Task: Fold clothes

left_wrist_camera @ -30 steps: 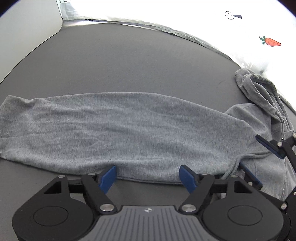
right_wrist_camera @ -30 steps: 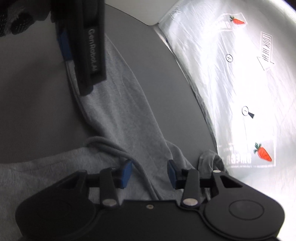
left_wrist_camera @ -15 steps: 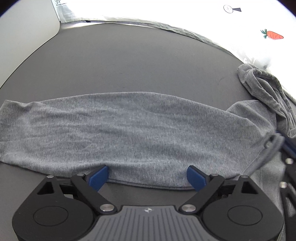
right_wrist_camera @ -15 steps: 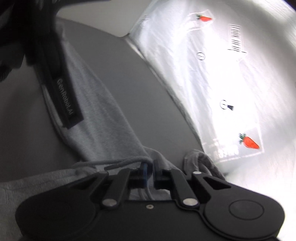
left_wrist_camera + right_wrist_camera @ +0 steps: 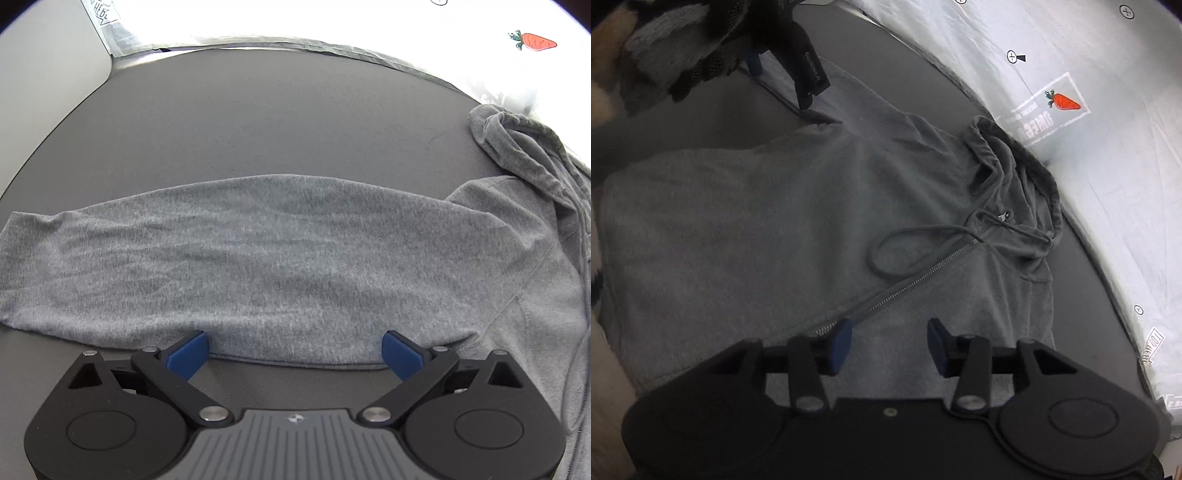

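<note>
- Hoodie (image 5: 768, 236), grey knit with a metal zip (image 5: 916, 277) and a looped drawstring (image 5: 897, 251), lies flat on the dark table (image 5: 277, 122); its hood (image 5: 1012, 177) is bunched at the far edge
- Sleeve (image 5: 258, 258) stretches along the near edge, with bare table beyond it
- Left gripper (image 5: 293, 352) has its jaws opening wide, the sleeve's hem between them, unpinched
- Right gripper (image 5: 889, 341) hovers over the hoodie, jaws opening, empty
- White plastic sheet (image 5: 1089, 147) with a carrot print (image 5: 1065, 101) borders the table
</note>
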